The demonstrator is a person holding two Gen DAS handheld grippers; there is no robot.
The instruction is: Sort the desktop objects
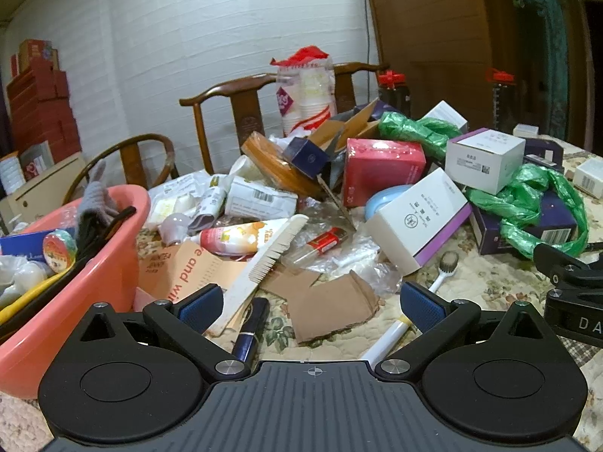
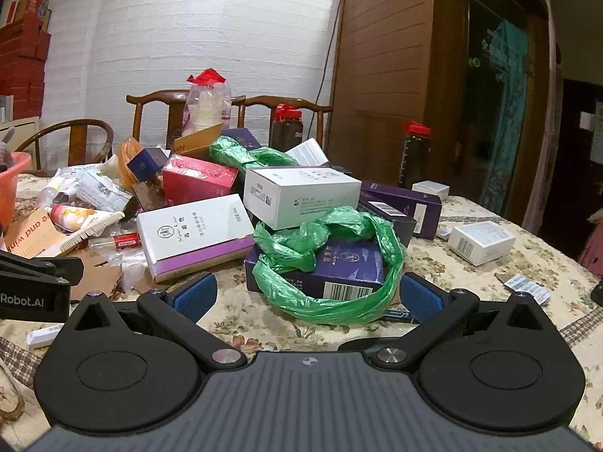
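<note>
Between your right gripper's (image 2: 308, 295) spread fingers, the green plastic bag (image 2: 328, 263) is lying soft and slippery; take its bunched fold. Your left gripper (image 1: 312, 305) is hanging spread too.

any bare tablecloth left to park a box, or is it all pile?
Bare floral tablecloth lies on the right: between the purple box in the green bag and the small white barcode box, and nearer toward the table edge. Centre and left are packed: boxes, comb, cardboard scraps, up to the pink basin.
</note>
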